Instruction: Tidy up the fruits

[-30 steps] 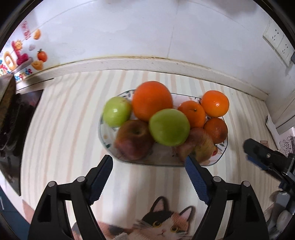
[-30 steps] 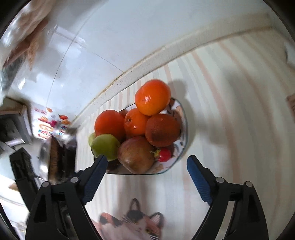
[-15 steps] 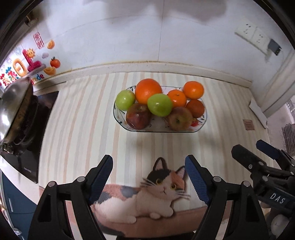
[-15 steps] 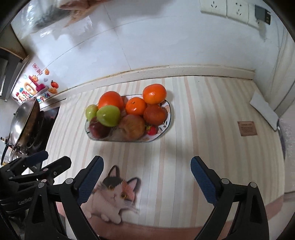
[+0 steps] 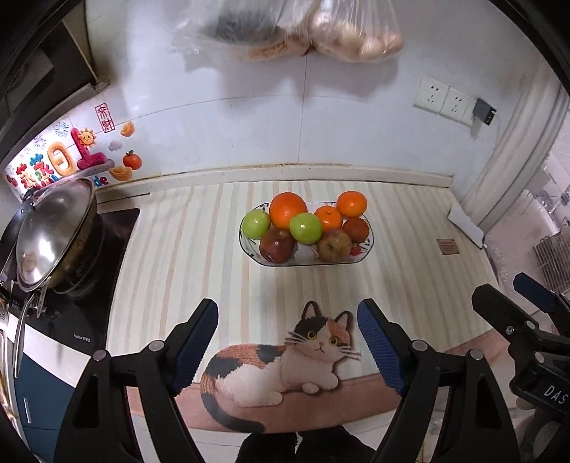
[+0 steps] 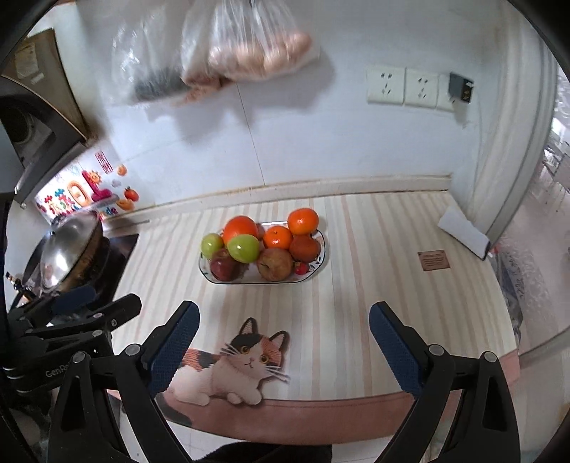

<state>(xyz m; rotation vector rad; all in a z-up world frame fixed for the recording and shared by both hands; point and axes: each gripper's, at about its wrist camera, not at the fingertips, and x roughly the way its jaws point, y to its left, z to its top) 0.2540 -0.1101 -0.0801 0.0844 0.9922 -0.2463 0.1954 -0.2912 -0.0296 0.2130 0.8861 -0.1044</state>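
Observation:
An oval glass plate (image 5: 368,245) (image 6: 322,261) sits mid-counter on a striped mat, piled with fruit: two green apples (image 5: 305,228) (image 6: 243,248), two red apples (image 5: 277,244) (image 6: 274,264), several oranges (image 5: 288,209) (image 6: 302,221) and a small red fruit (image 6: 301,268). My left gripper (image 5: 287,342) is open and empty, well back from the plate over the mat's front. My right gripper (image 6: 284,343) is open and empty, also well back. Each gripper shows at the edge of the other's view.
A lidded steel pot (image 5: 53,235) (image 6: 66,245) stands on a black cooktop (image 5: 85,320) at the left. Plastic bags (image 5: 302,32) (image 6: 245,50) hang on the wall above. Wall sockets (image 5: 445,99) are at upper right. A white packet (image 6: 463,231) lies at the right corner.
Both grippers have pulled back and up from the plate toward the counter's front edge; the plate now looks small and far. Both stay open and empty.

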